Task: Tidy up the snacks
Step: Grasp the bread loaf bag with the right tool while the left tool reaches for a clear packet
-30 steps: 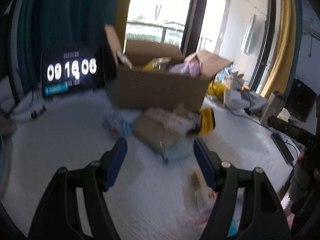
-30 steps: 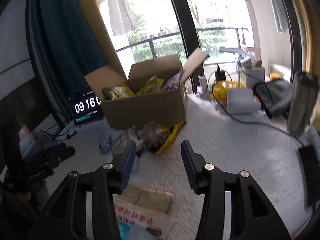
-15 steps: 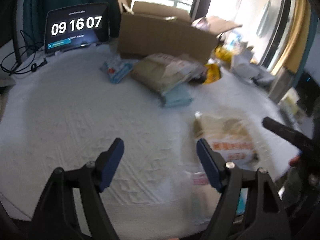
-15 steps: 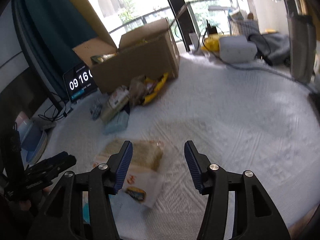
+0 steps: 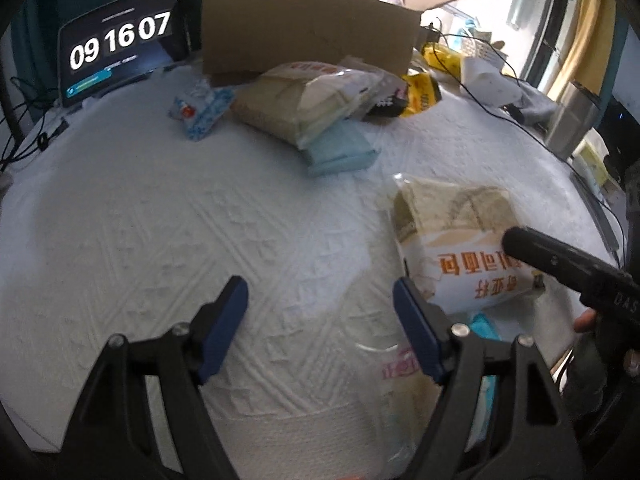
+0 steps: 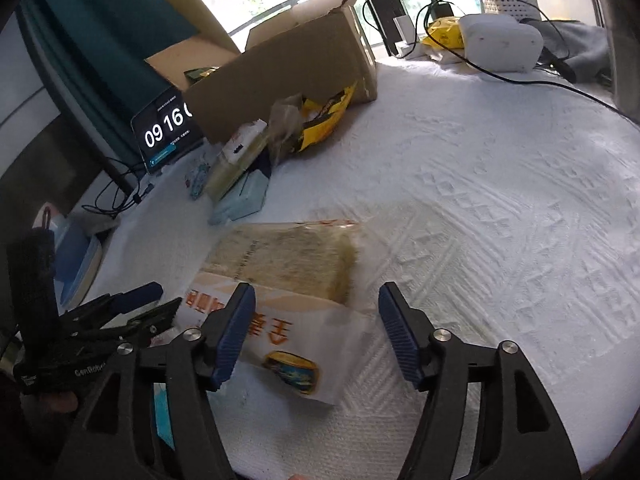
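Observation:
A clear bag of beige cakes with orange print (image 6: 280,292) lies flat on the white cloth near the front edge; it also shows in the left wrist view (image 5: 460,240). My right gripper (image 6: 316,332) is open, its jaws hovering just above the bag's near end. My left gripper (image 5: 320,320) is open and empty over bare cloth, left of the bag. An open cardboard box (image 5: 308,28) holding snacks stands at the back. In front of it lie a large beige packet (image 5: 304,100), a light blue packet (image 5: 340,152), a yellow bag (image 5: 420,92) and a small blue-white packet (image 5: 200,110).
A tablet clock (image 5: 116,44) stands left of the box. Cables, a white device (image 6: 500,40) and a grey cloth lie at the back right. A metal flask (image 5: 568,124) stands at the right edge. More packets (image 5: 400,392) lie under my left gripper's right finger.
Both grippers have dropped and tilted down toward the table's front. The right gripper has come over the cake bag; both stay open.

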Demonstrator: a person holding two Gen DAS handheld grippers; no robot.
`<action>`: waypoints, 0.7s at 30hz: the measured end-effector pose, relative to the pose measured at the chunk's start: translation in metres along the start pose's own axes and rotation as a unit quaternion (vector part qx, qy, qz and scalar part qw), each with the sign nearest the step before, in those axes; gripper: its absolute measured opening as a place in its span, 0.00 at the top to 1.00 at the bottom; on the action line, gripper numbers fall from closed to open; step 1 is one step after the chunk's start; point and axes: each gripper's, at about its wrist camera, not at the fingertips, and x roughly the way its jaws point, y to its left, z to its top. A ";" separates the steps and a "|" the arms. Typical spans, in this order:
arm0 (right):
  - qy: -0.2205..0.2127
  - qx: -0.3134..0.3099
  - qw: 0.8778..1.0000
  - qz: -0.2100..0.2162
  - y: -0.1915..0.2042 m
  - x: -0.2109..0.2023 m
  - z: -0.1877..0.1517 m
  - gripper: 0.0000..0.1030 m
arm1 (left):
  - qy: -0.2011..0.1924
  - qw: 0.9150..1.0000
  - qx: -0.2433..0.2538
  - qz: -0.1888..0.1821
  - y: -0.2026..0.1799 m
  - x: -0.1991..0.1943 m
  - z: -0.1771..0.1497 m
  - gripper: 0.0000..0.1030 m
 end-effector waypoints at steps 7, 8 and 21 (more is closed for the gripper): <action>-0.011 0.006 1.000 -0.003 0.004 0.004 0.002 0.44 | 0.000 1.000 0.017 -0.013 -0.008 0.004 0.005 0.26; -0.017 0.006 1.000 -0.013 0.004 0.002 0.003 0.55 | 0.000 1.000 0.016 -0.011 -0.008 0.004 0.005 0.26; -0.109 0.007 0.993 -0.049 -0.018 -0.061 0.017 0.80 | -0.043 0.999 0.018 -0.014 -0.024 -0.043 0.009 0.26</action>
